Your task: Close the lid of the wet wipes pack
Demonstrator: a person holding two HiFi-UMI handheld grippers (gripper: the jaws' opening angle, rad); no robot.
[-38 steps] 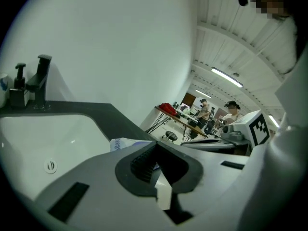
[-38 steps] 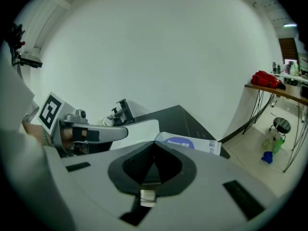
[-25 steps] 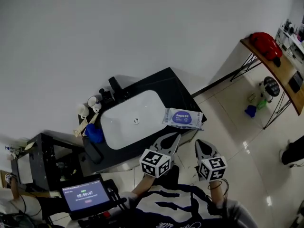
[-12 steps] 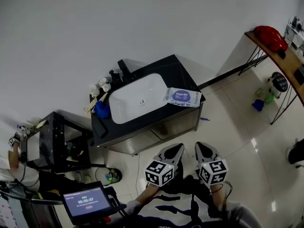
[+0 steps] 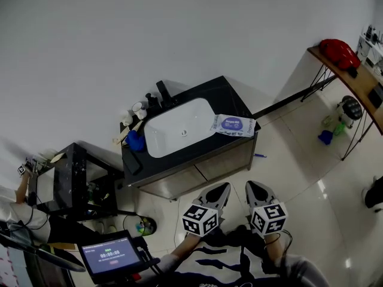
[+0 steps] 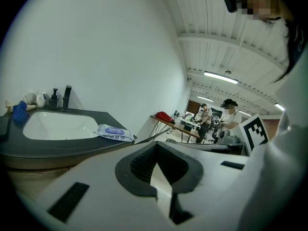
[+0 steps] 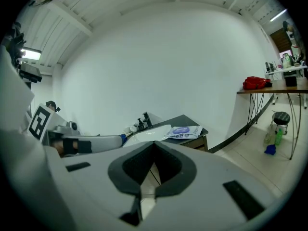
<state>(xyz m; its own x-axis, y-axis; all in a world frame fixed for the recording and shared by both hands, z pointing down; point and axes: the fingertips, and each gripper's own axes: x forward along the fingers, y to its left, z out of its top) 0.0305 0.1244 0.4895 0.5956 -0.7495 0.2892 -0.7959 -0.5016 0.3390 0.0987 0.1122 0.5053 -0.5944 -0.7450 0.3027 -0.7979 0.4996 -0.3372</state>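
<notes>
pack of wet wipes lies on the black sink counter corner; my left gripper and right gripper hang well apart from it, jaws together on nothing.

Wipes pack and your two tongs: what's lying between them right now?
Head view: the cabinet front and floor tiles separate the pack from the left tongs and right tongs.

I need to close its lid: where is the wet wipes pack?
Head view: the wet wipes pack lies at the right end of the dark counter, beside the white sink.
</notes>
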